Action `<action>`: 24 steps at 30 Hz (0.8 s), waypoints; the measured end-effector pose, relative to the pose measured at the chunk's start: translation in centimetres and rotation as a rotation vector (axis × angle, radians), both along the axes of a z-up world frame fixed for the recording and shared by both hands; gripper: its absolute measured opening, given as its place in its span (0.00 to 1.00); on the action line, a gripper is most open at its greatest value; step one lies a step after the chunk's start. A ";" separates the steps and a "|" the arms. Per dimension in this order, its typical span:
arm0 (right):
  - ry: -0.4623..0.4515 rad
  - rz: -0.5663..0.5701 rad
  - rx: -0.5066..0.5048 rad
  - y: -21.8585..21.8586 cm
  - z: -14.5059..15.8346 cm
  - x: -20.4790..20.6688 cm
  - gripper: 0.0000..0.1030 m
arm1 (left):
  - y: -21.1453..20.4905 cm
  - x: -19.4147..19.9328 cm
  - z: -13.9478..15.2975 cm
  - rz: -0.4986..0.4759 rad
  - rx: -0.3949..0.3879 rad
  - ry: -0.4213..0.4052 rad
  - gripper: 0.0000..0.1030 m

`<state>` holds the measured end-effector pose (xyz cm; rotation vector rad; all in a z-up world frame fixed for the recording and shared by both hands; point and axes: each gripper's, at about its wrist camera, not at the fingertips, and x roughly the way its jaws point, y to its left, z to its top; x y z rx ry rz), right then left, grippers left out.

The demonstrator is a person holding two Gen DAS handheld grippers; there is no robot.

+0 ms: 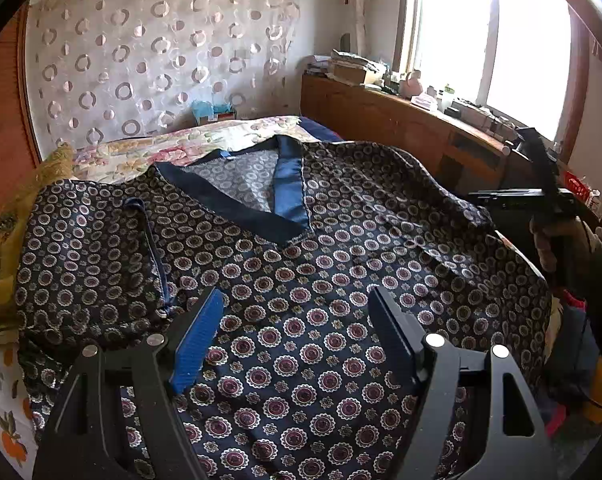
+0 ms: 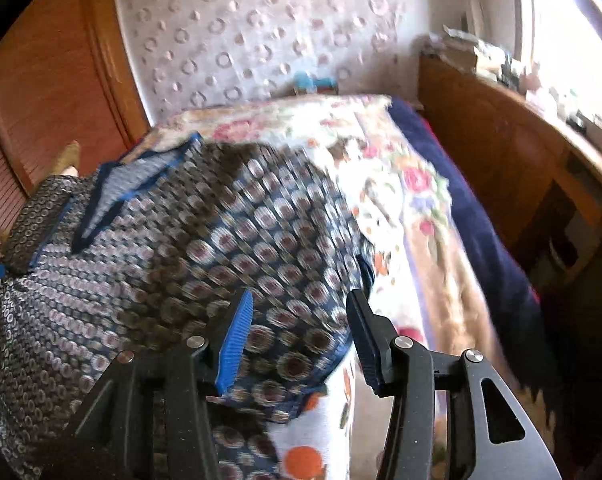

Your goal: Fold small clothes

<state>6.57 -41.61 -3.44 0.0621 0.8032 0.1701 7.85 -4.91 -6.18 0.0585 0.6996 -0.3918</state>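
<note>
A dark navy top [image 1: 309, 264] with a circle-flower print and blue V-neck trim lies spread face up on the bed. Its left sleeve is folded in over the body. My left gripper [image 1: 297, 300] is open just above the top's middle, holding nothing. My right gripper [image 2: 301, 304] is open above the top's right sleeve [image 2: 301, 344], whose blue-edged cuff lies between the fingers without being pinched. The right gripper also shows at the right edge of the left wrist view [image 1: 541, 184]. The right wrist view is blurred by motion.
The floral bedspread [image 2: 401, 184] covers the bed, with a navy blanket [image 2: 481, 220] along its right side. A wooden cabinet [image 1: 401, 120] with clutter stands under the window. A yellow cloth [image 1: 5, 240] lies at the left. A wooden wardrobe [image 2: 41, 80] stands at the left.
</note>
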 end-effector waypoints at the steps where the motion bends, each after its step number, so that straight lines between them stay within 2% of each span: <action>1: 0.018 -0.007 0.006 -0.2 -0.3 0.3 0.49 | -0.1 0.0 -0.2 -0.002 0.003 0.005 0.74; 7: 0.082 -0.025 0.091 -1.1 -1.1 1.7 0.49 | -0.6 0.0 -0.8 -0.011 0.011 0.025 0.74; 14: 0.096 -0.007 0.140 -2.2 -1.1 1.8 0.49 | -0.8 0.0 -1.0 -0.016 0.015 0.031 0.74; 16: 0.086 0.010 0.143 -2.2 -1.4 2.0 0.40 | -0.8 -0.1 -1.0 -0.016 0.014 0.030 0.74; 20: 0.062 0.022 0.075 -1.5 -1.3 1.3 0.36 | -0.6 -0.1 -0.9 -0.012 0.009 0.028 0.74; 22: 0.047 0.015 0.035 -1.2 -1.1 1.1 0.30 | -0.5 -0.1 -0.9 -0.011 0.009 0.027 0.74; 24: 0.032 0.002 -0.013 -0.9 -0.9 0.9 0.14 | -0.5 -0.1 -0.9 -0.010 0.007 0.027 0.74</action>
